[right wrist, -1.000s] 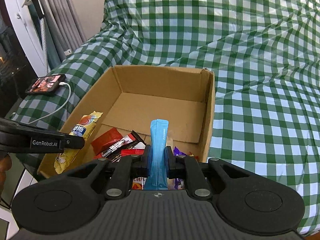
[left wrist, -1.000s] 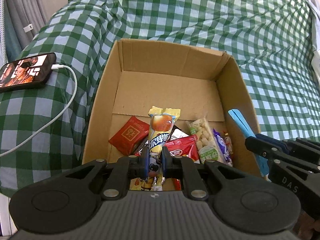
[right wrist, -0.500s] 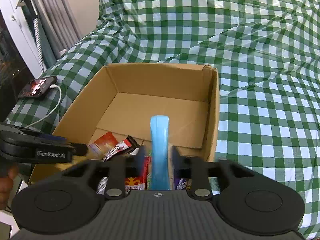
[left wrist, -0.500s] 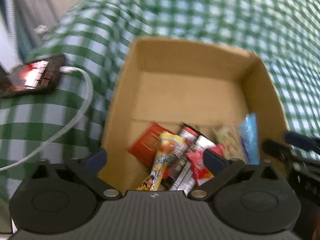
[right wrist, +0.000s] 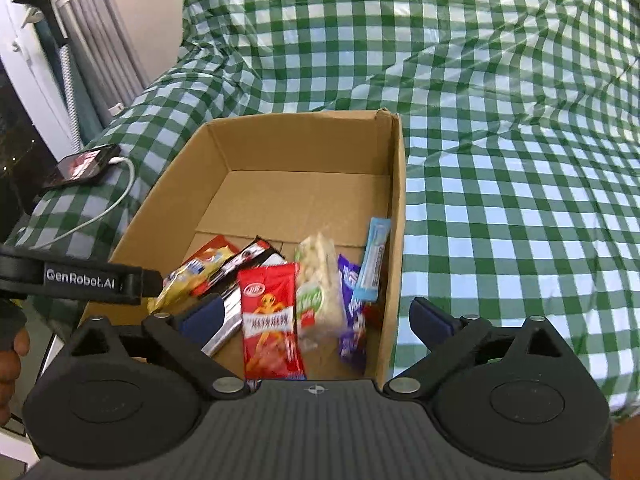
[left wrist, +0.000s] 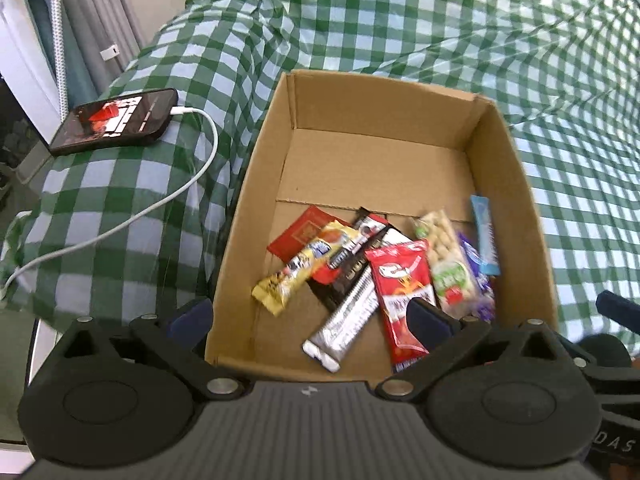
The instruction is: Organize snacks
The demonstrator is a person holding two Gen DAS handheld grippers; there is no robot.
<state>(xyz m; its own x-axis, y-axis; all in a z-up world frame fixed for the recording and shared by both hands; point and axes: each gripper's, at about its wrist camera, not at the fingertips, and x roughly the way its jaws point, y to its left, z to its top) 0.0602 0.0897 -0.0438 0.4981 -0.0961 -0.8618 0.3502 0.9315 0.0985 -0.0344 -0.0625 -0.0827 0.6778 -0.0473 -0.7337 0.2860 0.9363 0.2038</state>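
Left wrist view: left gripper (left wrist: pixel 310 316) is spread wide, nothing between the pads; its jaws have just been opening. The yellow snack bar (left wrist: pixel 306 266) lies loose in the cardboard box (left wrist: pixel 256 200), at about 12 o'clock from the gripper midpoint, just beyond the fingertips and clear of both. It rests partly on the red packet (left wrist: pixel 302 234) and the black-silver bar (left wrist: pixel 352 304). My read: release is done. To finish it well, lift straight out; the right-side finger hangs over the red chip bag (left wrist: pixel 400 288) and could drag it.

Right wrist view: right gripper (right wrist: pixel 316 314) also stands wide and empty, jaws just been opening. The blue stick pack (right wrist: pixel 374 258) leans on the box's right wall, at 1 o'clock from the midpoint, ahead of the fingertips, touching neither. The near box wall sits between the fingers, so back off without hooking it. Nothing loose shows on the checked bedspread (right wrist: pixel 500 200) in either view.
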